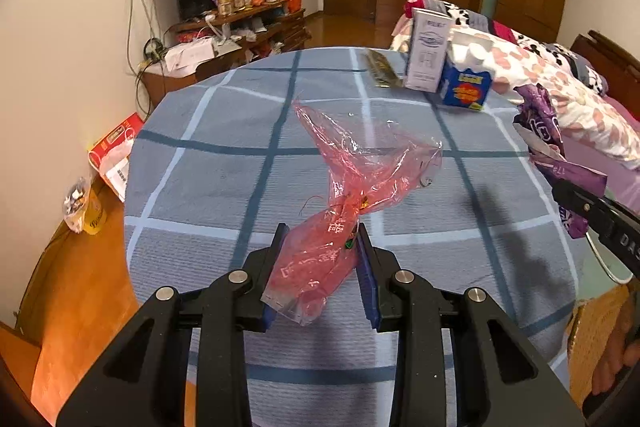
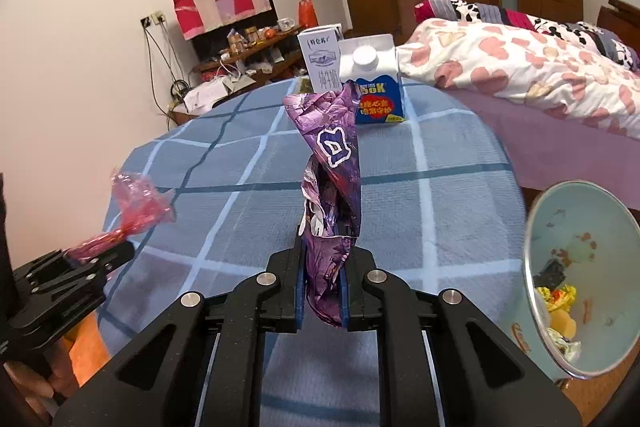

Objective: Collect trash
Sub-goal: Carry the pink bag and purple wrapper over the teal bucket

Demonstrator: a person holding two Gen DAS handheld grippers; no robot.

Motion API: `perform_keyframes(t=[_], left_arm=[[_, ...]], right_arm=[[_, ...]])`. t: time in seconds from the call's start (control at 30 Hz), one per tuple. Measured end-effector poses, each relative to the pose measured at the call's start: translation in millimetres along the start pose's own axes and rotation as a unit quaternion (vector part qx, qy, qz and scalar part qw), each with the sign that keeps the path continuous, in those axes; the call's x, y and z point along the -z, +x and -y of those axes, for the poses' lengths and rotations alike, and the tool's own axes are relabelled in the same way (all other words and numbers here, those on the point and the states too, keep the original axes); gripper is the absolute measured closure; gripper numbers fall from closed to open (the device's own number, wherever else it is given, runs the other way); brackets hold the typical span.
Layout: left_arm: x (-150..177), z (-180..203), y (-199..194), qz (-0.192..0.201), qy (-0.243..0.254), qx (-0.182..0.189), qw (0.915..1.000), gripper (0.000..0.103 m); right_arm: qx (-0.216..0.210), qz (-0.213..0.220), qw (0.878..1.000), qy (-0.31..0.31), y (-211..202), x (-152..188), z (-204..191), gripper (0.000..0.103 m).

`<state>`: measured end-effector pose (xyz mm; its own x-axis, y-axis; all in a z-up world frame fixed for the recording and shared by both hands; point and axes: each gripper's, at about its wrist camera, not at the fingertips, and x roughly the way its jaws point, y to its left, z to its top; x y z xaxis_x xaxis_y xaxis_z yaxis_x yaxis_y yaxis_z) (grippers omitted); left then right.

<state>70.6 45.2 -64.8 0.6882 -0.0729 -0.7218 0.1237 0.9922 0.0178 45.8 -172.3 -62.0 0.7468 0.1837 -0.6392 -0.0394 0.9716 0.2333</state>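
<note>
My left gripper (image 1: 322, 233) is shut on a crumpled red plastic wrapper (image 1: 360, 167) and holds it above the round table; the wrapper also shows in the right wrist view (image 2: 136, 205) at the left. My right gripper (image 2: 323, 241) is shut on a crumpled purple snack wrapper (image 2: 332, 163), held upright above the table; it shows in the left wrist view (image 1: 548, 131) at the right edge. A pale trash bin (image 2: 580, 211) with several scraps inside stands low at the right, beside the table.
The table has a blue checked cloth (image 1: 224, 171). At its far side stand a white milk carton (image 1: 426, 51), a blue-and-white carton (image 1: 466, 83) and a dark flat packet (image 1: 384, 69). A bed (image 2: 540, 75) lies to the right. Wooden floor (image 1: 80, 287) lies left.
</note>
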Motion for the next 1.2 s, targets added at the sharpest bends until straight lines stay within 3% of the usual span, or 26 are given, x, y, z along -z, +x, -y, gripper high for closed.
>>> perform_keyframes(t=[0.73, 1.2], left_arm=[[2.9, 62.8, -36.3, 0.027, 0.056, 0.026, 0.9978, 0.071], [8.4, 103.5, -51.8, 0.034, 0.085, 0.061, 0.9939, 0.071]], right_arm=[[0.029, 0.025, 0.999, 0.034, -63.8, 36.0, 32.6, 0.090], [0.059, 0.041, 0.996, 0.061, -93.2, 47.7, 59.0, 0.090]])
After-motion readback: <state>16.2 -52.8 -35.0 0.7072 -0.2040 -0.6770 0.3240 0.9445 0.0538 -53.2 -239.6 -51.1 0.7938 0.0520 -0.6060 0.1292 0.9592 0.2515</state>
